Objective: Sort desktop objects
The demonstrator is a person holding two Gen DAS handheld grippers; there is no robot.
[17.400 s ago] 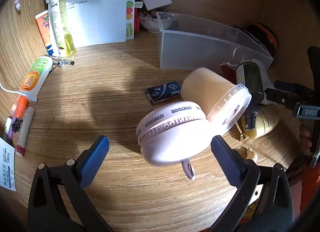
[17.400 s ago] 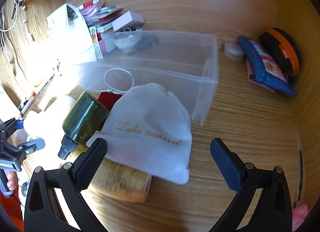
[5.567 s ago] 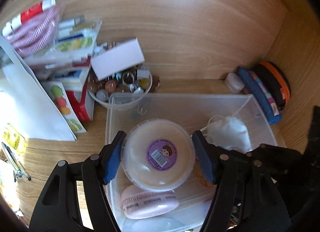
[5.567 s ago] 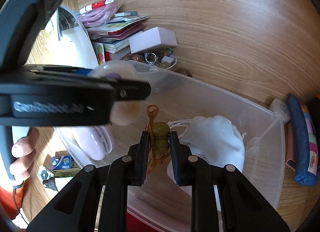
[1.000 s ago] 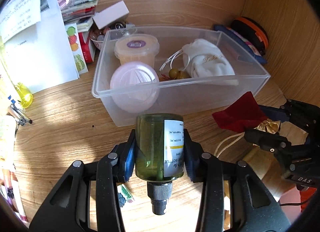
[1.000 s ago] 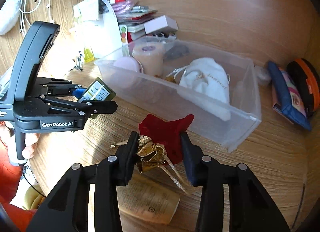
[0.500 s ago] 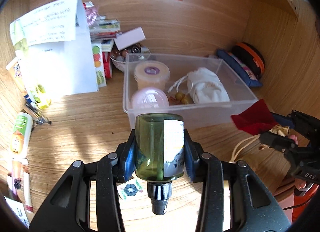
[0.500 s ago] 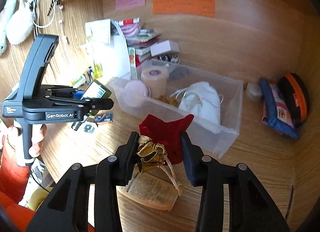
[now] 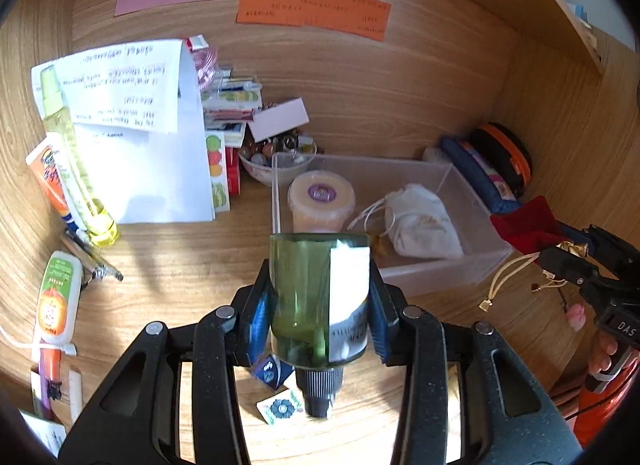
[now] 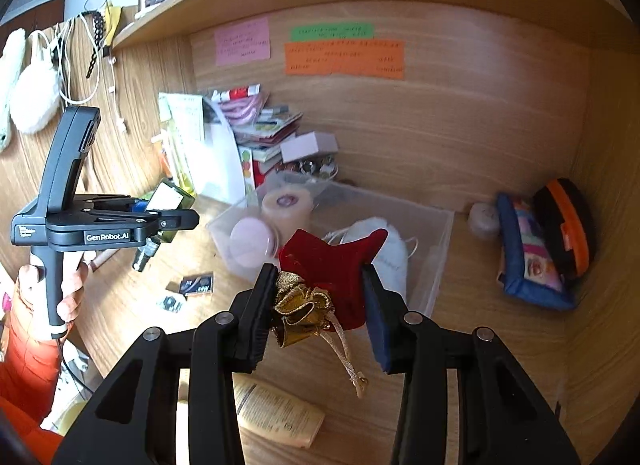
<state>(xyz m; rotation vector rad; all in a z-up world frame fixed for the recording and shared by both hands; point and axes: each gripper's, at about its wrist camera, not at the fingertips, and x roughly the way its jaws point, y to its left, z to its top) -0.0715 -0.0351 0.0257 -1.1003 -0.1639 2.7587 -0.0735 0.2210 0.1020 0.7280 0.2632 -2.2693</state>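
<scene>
Wooden bench [image 9: 168, 265], one clear plastic bin [image 9: 432, 273]; left claw [image 9: 320, 313] clamps one green glass bottle [image 9: 304, 297]; right claw [image 10: 320, 305] clamps one red velvet pouch [image 10: 332, 265].

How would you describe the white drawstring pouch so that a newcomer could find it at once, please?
Start at the clear plastic bin on the wooden desk, below the orange note. The white drawstring pouch lies inside at its right end, beside the lidded tub. It is the only soft white cloth item there, with gold script and a looped cord.
</scene>
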